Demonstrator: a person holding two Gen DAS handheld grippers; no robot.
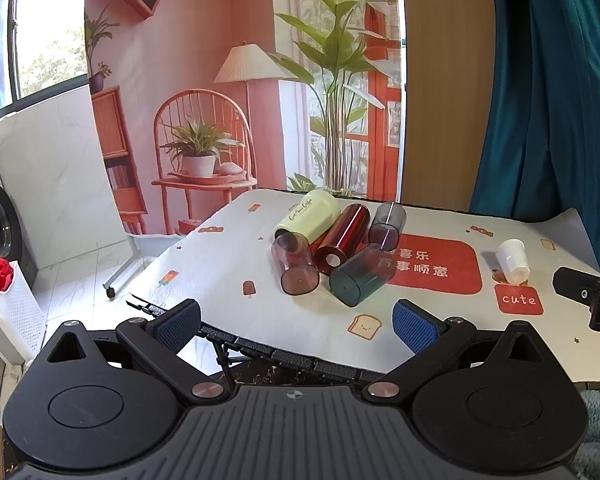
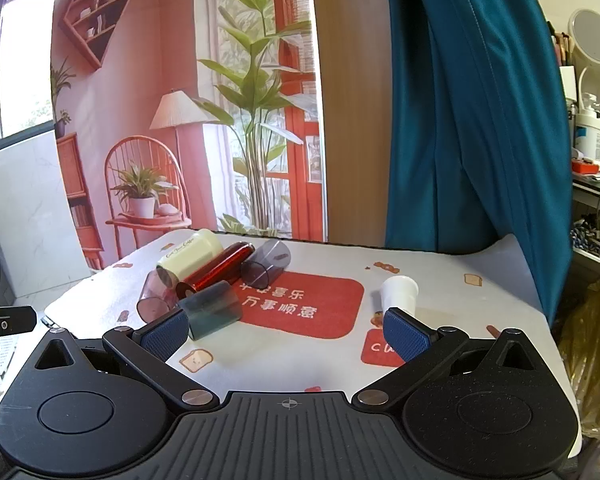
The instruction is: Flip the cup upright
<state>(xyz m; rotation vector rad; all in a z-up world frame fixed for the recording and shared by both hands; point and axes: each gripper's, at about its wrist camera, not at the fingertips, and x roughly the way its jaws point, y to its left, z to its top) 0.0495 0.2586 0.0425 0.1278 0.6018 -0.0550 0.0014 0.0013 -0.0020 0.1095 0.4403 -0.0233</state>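
Note:
Several cups lie on their sides in a heap on the table: a cream cup (image 1: 306, 216) (image 2: 190, 260), a red cup (image 1: 342, 238) (image 2: 216, 270), a smoky grey cup (image 1: 386, 224) (image 2: 266, 264), a pinkish clear cup (image 1: 296, 266) (image 2: 154, 298) and a dark teal cup (image 1: 360, 278) (image 2: 212, 310). A small white cup (image 1: 512, 260) (image 2: 398, 294) lies tipped apart at the right. My left gripper (image 1: 296, 326) is open and empty at the table's near edge. My right gripper (image 2: 286, 336) is open and empty, short of the white cup.
The table wears a white printed cloth (image 1: 228, 264) with a red patch (image 1: 436, 266). The other gripper shows at the right edge of the left wrist view (image 1: 580, 292). A teal curtain (image 2: 472, 120) hangs behind. A white basket (image 1: 8, 312) stands on the floor at left.

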